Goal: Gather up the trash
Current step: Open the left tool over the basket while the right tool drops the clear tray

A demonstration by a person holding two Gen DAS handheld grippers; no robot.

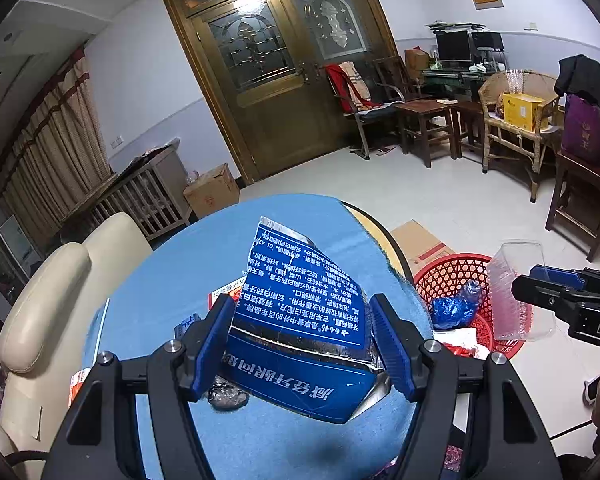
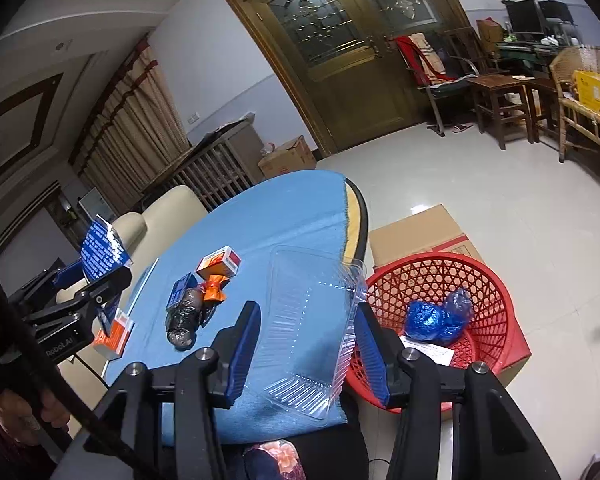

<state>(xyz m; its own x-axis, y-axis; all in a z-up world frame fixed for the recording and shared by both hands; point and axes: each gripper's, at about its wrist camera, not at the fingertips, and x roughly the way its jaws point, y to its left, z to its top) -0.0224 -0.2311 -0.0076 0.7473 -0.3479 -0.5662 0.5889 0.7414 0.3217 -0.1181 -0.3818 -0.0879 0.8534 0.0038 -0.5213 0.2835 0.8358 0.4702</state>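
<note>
My left gripper is shut on a torn blue toothpaste box, held tilted above the table's blue cloth. In the right wrist view the same left gripper and blue box show at the far left. My right gripper is shut on a clear plastic tray at the table's right edge. Seen from the left wrist, the tray hangs over the red mesh basket. The basket holds a crumpled blue bag and paper.
On the cloth lie an orange-white carton, an orange wrapper, a black bag bundle, a small blue pack and an orange box. A cardboard box supports the basket. A cream chair stands left.
</note>
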